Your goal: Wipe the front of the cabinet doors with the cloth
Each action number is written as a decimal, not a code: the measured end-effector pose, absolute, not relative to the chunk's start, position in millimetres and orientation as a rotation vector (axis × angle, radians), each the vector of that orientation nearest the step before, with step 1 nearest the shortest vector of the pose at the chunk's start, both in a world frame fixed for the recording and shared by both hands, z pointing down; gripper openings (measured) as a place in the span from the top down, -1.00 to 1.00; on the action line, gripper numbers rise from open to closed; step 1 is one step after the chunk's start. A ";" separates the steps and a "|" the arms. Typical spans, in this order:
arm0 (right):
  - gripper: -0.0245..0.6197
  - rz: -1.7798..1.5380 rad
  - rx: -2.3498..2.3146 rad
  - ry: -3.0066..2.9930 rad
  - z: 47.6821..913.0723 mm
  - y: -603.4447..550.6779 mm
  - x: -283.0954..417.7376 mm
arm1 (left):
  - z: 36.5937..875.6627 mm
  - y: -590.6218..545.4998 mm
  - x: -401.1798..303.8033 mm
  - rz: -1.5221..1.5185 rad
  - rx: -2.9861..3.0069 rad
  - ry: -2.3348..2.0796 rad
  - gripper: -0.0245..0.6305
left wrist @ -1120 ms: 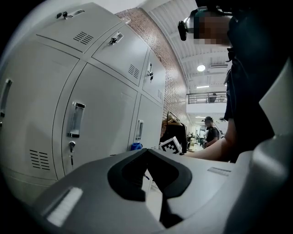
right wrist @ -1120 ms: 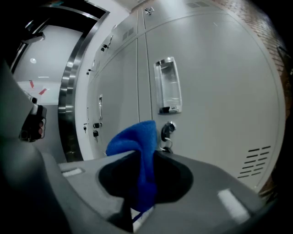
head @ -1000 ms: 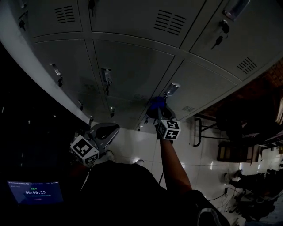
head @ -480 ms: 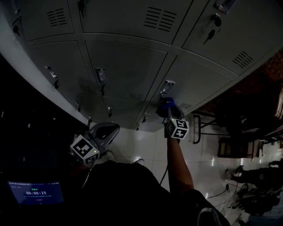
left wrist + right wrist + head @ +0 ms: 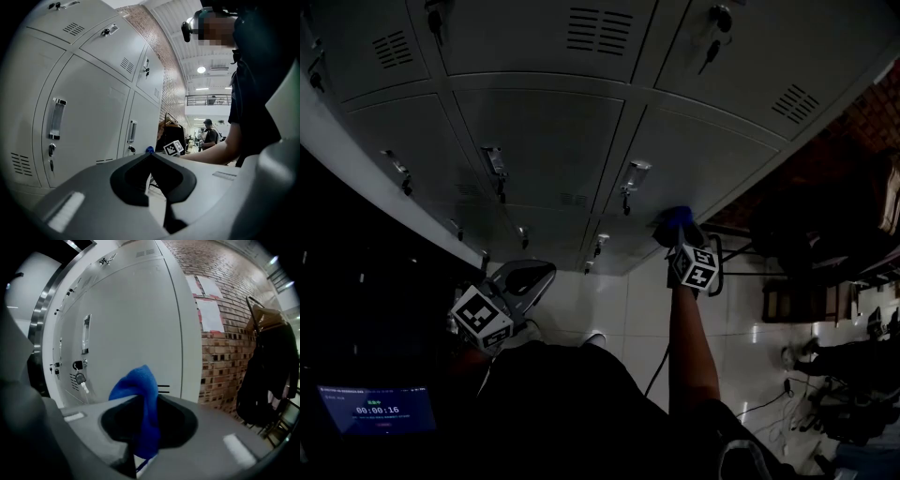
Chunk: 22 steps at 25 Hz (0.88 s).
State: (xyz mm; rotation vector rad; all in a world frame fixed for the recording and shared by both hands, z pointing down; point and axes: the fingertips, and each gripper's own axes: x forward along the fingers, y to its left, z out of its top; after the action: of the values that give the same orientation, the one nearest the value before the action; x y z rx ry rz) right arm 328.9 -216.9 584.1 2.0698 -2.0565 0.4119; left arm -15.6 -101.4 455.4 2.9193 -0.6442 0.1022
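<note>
Over the last second the right gripper (image 5: 682, 236), its jaws clamped on the blue cloth (image 5: 677, 217), has swept rightward along the cabinet door (image 5: 703, 155). It went from just beside the handle (image 5: 635, 176) to near the door's far edge by the brick wall (image 5: 225, 333). This stroke looks nearly spent, so a return pass or another door seems due. The left gripper (image 5: 523, 279) hangs low by the person's body, jaws closed together on nothing.
</note>
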 end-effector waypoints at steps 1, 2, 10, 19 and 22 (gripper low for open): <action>0.70 0.411 2.074 -2.049 584.7 -215.2 334.6 | 455.4 -100.2 -13.2 0.105 2.920 -0.642 0.91; 0.70 0.411 2.079 -2.041 585.7 -213.4 339.8 | 455.4 -99.1 -11.2 0.107 2.919 -0.641 0.91; 0.70 0.416 2.115 -1.960 594.3 -205.7 373.1 | 456.8 -97.2 -5.1 0.096 2.915 -0.654 0.91; 0.70 0.341 2.079 -2.099 557.6 -185.6 343.5 | 459.4 -96.4 2.0 0.078 2.917 -0.620 0.91; 0.70 0.263 2.014 -2.206 526.1 -176.7 309.0 | 456.0 -97.9 3.6 0.066 2.926 -0.608 0.91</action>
State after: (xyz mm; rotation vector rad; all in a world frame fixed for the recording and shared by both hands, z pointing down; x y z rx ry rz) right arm 309.0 -176.7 526.1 2.0138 -2.2057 0.2634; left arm 3.6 -97.9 456.0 2.9264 -0.6081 0.0662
